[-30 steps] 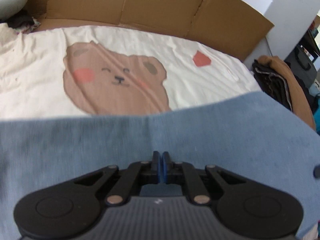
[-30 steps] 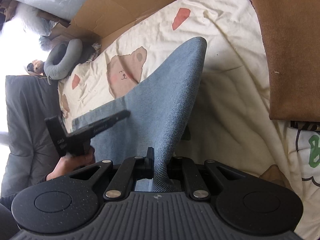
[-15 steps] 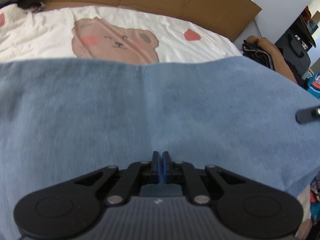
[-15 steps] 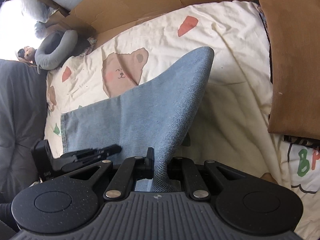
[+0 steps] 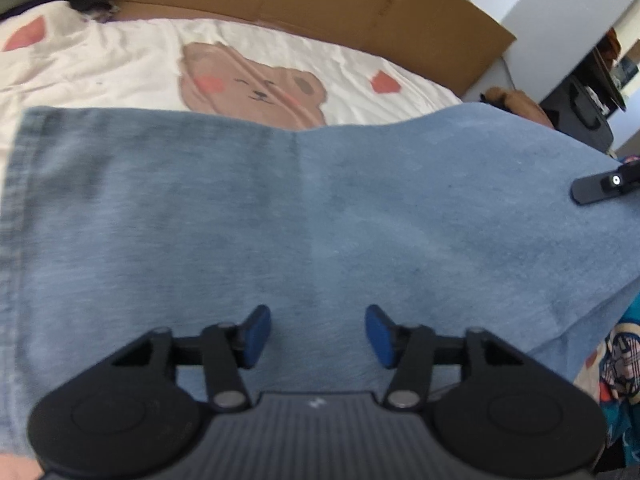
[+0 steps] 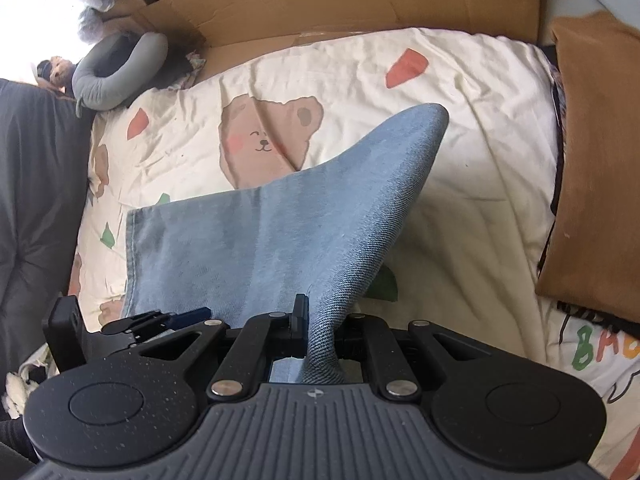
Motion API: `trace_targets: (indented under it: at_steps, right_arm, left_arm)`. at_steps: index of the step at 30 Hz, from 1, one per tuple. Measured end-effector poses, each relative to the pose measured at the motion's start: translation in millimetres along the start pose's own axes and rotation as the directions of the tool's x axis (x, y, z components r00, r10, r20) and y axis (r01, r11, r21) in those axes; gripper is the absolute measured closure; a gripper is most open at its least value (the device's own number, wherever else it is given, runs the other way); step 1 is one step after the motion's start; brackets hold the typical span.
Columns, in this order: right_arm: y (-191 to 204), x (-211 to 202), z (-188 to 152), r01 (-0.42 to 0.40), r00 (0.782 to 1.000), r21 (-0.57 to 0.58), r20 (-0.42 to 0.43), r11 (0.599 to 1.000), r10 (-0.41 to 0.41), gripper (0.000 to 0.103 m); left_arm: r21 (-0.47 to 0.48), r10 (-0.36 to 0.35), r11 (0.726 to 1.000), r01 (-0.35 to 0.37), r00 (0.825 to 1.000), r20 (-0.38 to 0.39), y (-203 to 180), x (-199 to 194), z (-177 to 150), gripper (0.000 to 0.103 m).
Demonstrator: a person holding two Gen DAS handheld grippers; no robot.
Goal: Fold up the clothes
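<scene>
A blue denim garment (image 5: 280, 216) lies folded over on the bear-print bedsheet (image 5: 120, 64). My left gripper (image 5: 318, 336) hovers over its near part with jaws opening; the blue pads (image 5: 256, 336) stand apart and nothing is pinched between them. My right gripper (image 6: 320, 328) is shut on a bunched corner of the denim garment (image 6: 280, 240), which rises from the sheet to its fingers in a raised fold. The right gripper's fingertip (image 5: 600, 184) shows at the right edge of the left wrist view. The left gripper (image 6: 176, 318) appears low left in the right wrist view.
Flattened cardboard (image 6: 340, 4) lines the far side of the bed. A brown cushion (image 6: 596, 160) lies on the right, on printed fabric (image 6: 592, 348). A grey neck pillow (image 6: 120, 68) sits at the far left corner, dark grey bedding (image 6: 36, 200) along the left.
The left gripper's jaws have come apart and released the denim, which now lies flat. Both hands have pulled back and up, and the garment's left hem has come into view.
</scene>
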State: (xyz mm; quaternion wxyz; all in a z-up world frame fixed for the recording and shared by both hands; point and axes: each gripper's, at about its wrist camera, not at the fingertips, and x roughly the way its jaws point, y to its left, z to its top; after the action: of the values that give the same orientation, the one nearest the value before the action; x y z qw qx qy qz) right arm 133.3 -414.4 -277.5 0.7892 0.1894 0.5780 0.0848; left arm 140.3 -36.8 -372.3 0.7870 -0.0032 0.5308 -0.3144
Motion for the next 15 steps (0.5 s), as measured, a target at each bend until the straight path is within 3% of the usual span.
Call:
trace_targets:
  at_steps: [6,15]
  right_arm:
    - [29.3,-3.2,10.3,0.019,0.999,-0.058,-0.031,0.998,-0.021,0.097]
    - [70.5,-6.5,24.6,0.060,0.994,-0.158,-0.081,0.986,-0.074,0.097]
  left_arm:
    - [-0.037,0.028,0.999,-0.027,0.999,0.040,17.1,-26.4,-6.9,0.032]
    - [-0.100,0.059,0.994,-0.049,0.993,0.106,36.7,-71.8,-13.1,0.024]
